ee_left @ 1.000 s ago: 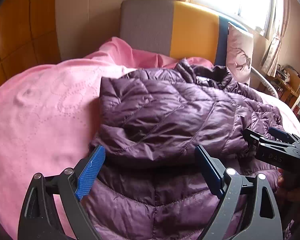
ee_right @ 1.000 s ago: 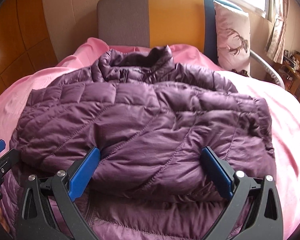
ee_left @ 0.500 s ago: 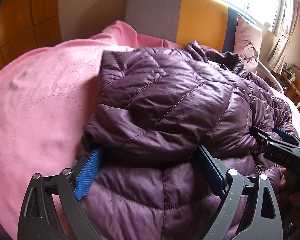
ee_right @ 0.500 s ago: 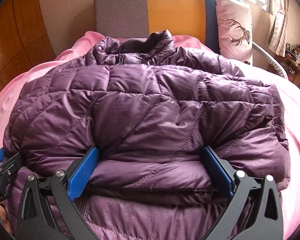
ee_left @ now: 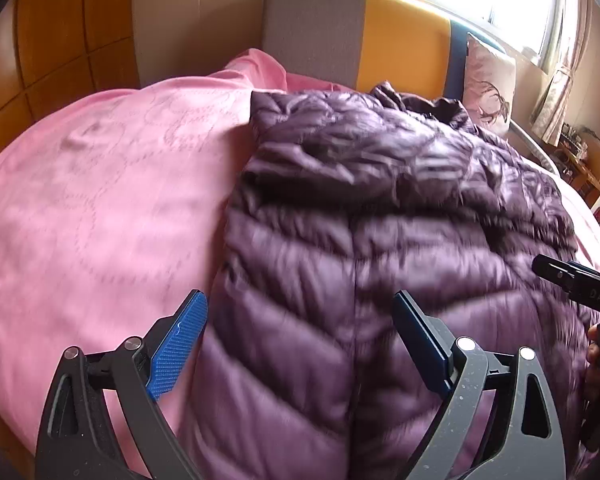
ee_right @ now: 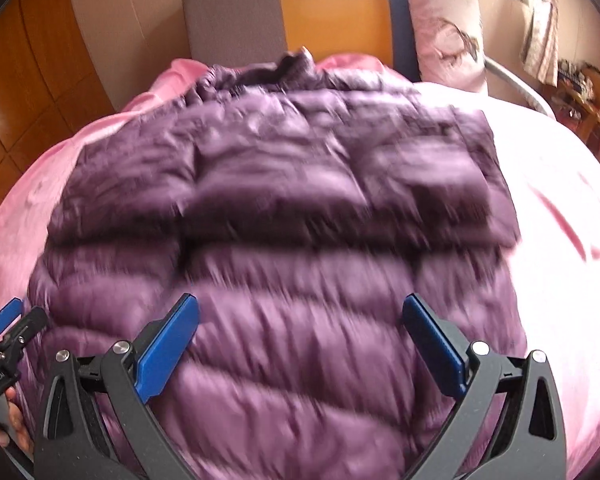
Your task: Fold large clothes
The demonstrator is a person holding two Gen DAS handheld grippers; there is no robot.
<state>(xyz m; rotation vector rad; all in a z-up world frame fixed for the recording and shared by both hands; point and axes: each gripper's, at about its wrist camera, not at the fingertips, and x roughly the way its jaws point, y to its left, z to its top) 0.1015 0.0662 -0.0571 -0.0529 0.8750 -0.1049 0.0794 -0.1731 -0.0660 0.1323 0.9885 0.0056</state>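
A purple quilted puffer jacket (ee_left: 380,208) lies on a pink bedspread (ee_left: 100,200), its lower half folded up over the upper half, collar toward the headboard. It also fills the right wrist view (ee_right: 284,216). My left gripper (ee_left: 300,336) is open and empty, hovering just above the jacket's near left edge. My right gripper (ee_right: 300,340) is open and empty above the jacket's near right part. Each gripper shows at the edge of the other's view: the right one (ee_left: 572,280) and the left one (ee_right: 8,328). Both views are motion-blurred.
A grey, yellow and blue headboard (ee_left: 360,40) stands at the far end with a deer-print pillow (ee_left: 488,76) against it. Wooden wall panels (ee_left: 52,40) are on the left. A cluttered wooden shelf (ee_left: 588,168) and a curtained window are at the right.
Both grippers have let go of the folded-over jacket edge and risen above it. The folded layer now lies flat further toward the collar.
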